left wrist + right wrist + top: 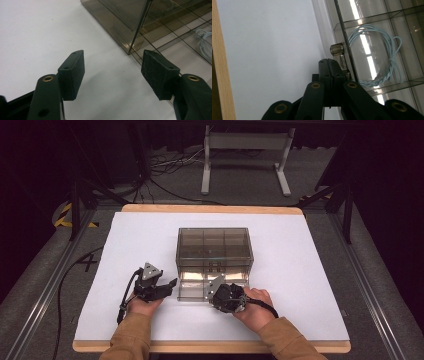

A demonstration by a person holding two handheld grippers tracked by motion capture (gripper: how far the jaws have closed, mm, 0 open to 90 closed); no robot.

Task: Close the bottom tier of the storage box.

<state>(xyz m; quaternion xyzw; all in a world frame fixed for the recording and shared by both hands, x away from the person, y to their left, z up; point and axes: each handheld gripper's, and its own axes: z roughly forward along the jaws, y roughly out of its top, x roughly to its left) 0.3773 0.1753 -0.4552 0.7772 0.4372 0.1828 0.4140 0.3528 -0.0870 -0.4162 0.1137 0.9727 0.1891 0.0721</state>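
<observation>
A smoky clear drawer box (214,247) stands mid-table on a white sheet (300,285). Its bottom drawer (192,287) is pulled out toward me. A coil of light-blue cable (377,57) lies in one compartment of the drawer, and part of that cable (205,40) shows through the clear wall. My right gripper (212,296) (331,65) is shut, jaws flat together, tips right beside the drawer's small clear handle (337,50); nothing shows between them. My left gripper (170,287) (112,72) rests open left of the drawer, near the box's corner (130,51), holding nothing.
The table's wooden edge (210,209) (219,62) frames the sheet. Bare sheet lies left, right and behind the box. A white metal stand (245,160) and cables on the floor sit beyond the table, with rails along both sides.
</observation>
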